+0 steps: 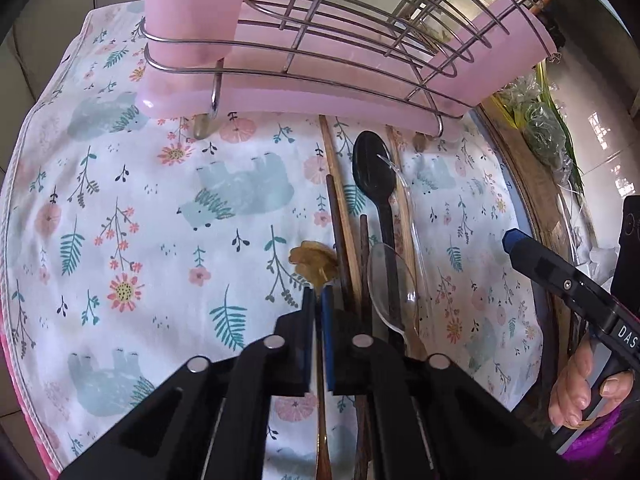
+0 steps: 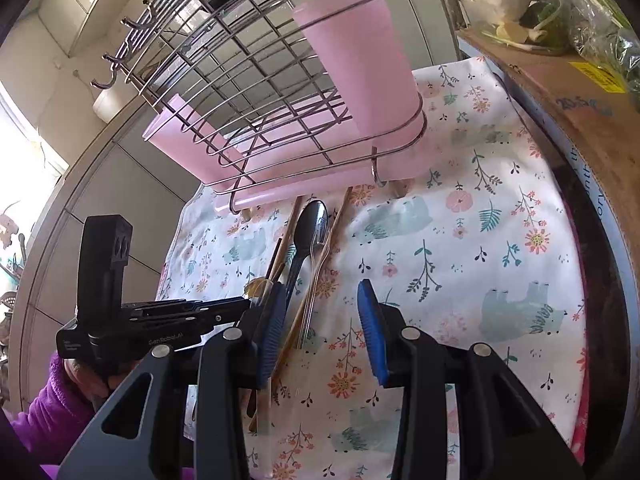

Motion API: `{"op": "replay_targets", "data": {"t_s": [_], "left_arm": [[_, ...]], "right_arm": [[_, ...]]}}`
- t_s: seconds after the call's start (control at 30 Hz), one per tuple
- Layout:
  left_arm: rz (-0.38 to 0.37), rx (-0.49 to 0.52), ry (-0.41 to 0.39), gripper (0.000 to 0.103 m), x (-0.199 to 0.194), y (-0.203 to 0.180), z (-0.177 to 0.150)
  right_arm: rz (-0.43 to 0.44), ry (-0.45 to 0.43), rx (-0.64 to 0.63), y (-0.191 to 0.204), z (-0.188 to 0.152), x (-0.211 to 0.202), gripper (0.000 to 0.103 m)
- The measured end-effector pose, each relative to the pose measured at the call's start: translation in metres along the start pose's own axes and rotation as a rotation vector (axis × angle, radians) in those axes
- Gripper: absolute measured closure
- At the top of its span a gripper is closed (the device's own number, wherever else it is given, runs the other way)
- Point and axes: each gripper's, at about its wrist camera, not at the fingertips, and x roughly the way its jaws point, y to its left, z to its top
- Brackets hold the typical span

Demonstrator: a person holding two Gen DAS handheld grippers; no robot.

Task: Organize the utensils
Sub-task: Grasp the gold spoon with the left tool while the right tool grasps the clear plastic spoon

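The left gripper [image 1: 319, 300] is clenched on a slim wooden utensil [image 1: 313, 264] with a carved, leaf-like head; the handle runs back between its fingers and the head sticks out just ahead of the tips. Judging by this, the step in hand is the pick: one piece has been gripped out of the pile and now needs carrying to the wire rack [image 1: 360, 32].

Just to the right of that gripper the other utensils lie side by side on the flowered cloth [image 1: 160, 200]: wooden chopsticks [image 1: 334, 168], a black spoon [image 1: 370, 168], a clear plastic spoon [image 1: 388, 276] and a clear fork [image 1: 400, 184] lying across the black spoon. The rack, with its pink tray and a tall pink cup [image 2: 360, 60], stands ahead of both tools at the far edge of the cloth.

The right gripper [image 2: 324, 332] is released, jaws wide apart with nothing between them, hovering above the cloth with the pile at its left fingertip.

The next move probably calls for lifting the held piece clear of its neighbours without dragging them, tipping it upright, then lowering it into the cup or a rack section. The thin handle could swivel in the grip.
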Motion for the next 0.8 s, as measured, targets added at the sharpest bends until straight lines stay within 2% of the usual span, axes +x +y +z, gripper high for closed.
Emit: {"op": "replay_targets", "data": {"t_s": [0.33,0.47,0.7,0.8], "left_arm": [[0.077,-0.026,-0.107,0.101,-0.023,0.015,-0.003],[0.075,-0.044,-0.119,0.101,-0.032,0.026,-0.008],[0.063,-0.069,-0.12,0.101,-0.033,0.037,-0.016],[0.065,-0.071,-0.122,0.101,-0.033,0.037,-0.016]], "right_arm": [[0.058,0.072,-0.032,0.017,-0.005,0.02,0.065],[0.069,0.12,-0.056,0.027,-0.008,0.038,0.065],[0.031,0.166,-0.121,0.041,-0.01,0.063,0.066],[0.022,0.172,-0.14,0.044,-0.01,0.07,0.076]]}}
